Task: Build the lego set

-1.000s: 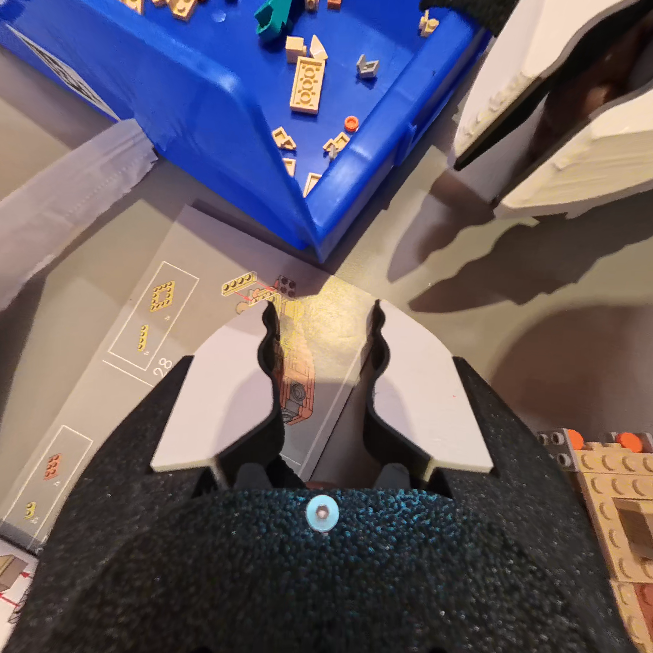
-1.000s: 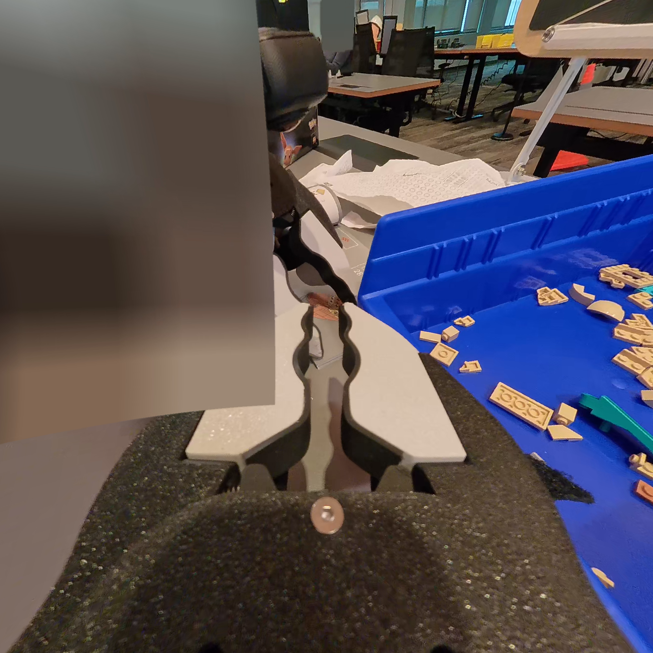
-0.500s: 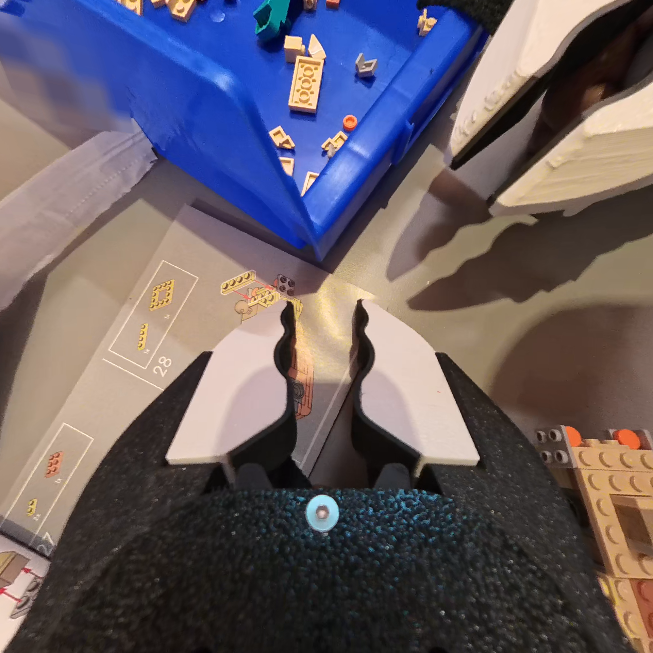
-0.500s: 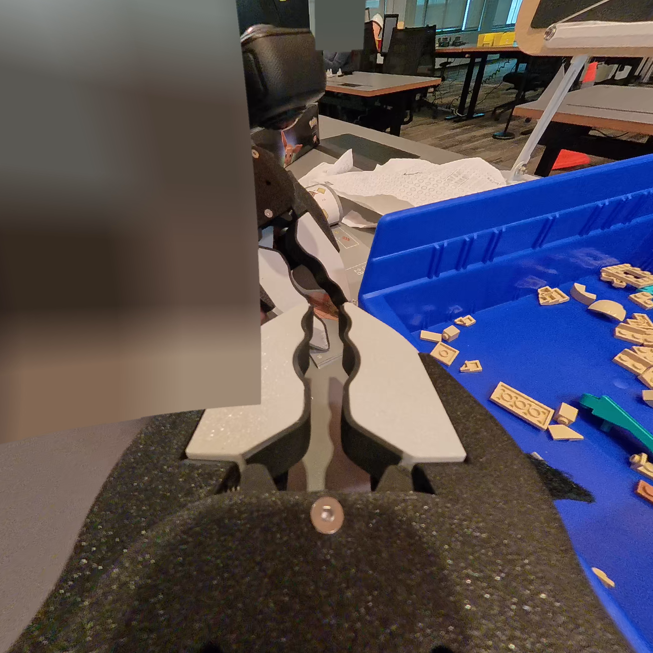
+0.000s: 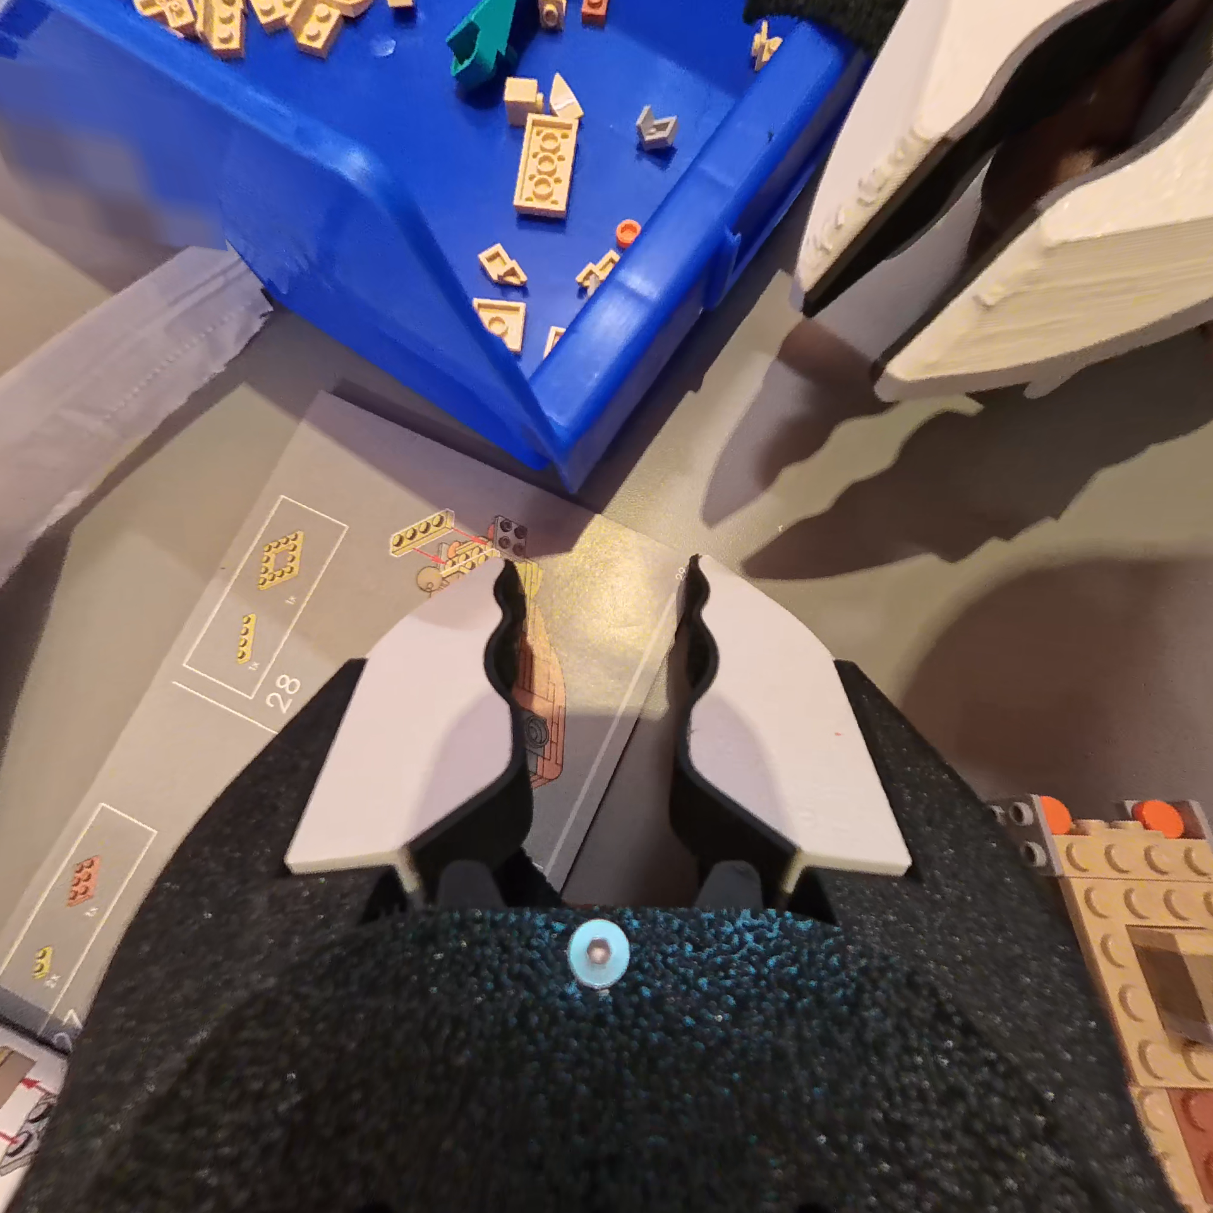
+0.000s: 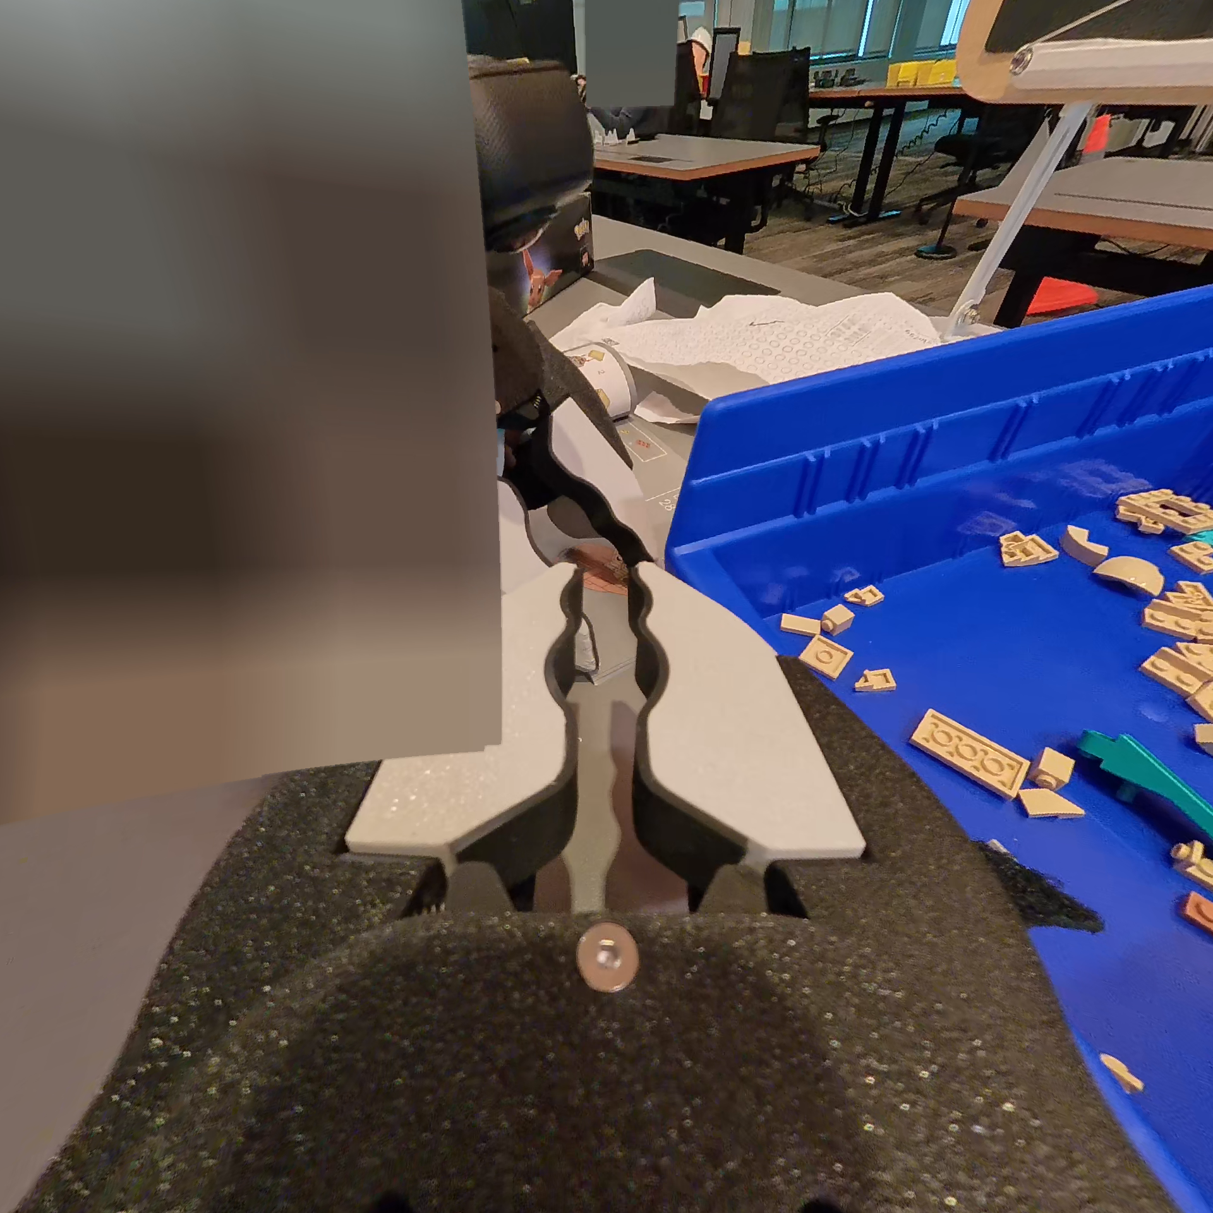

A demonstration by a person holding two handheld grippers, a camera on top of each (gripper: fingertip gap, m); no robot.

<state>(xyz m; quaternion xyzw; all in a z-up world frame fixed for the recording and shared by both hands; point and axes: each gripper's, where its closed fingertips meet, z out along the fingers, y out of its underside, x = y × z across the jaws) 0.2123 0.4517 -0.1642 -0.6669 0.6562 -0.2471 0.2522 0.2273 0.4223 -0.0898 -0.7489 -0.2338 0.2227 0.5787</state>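
Note:
My left gripper (image 5: 600, 571) is open and empty, low over the open instruction booklet (image 5: 315, 656) on the grey table. It also shows in the right wrist view (image 6: 584, 525), just beyond my right gripper (image 6: 605, 574). The right one's jaws stand a narrow gap apart with nothing between them; it hangs beside the blue bin (image 5: 328, 197), at the upper right of the left wrist view (image 5: 919, 262). The bin (image 6: 919, 459) holds several loose tan pieces, a tan 2x4 plate (image 5: 545, 164), a teal piece (image 5: 482, 39) and an orange stud (image 5: 628, 231). A partly built tan and brown model (image 5: 1142, 952) lies at the lower right.
A clear plastic bag (image 5: 98, 394) lies left of the bin. Crumpled white paper (image 6: 774, 341) and the set's box (image 6: 558, 262) sit behind the booklet. A lamp arm (image 6: 1011, 223) rises behind the bin. Office desks and chairs stand far back. The grippers' ends are close to 8 centimetres from one another.
My left gripper narrowed its jaws half a second ago and has opened them wide again, staying over the booklet. The right gripper has not moved.

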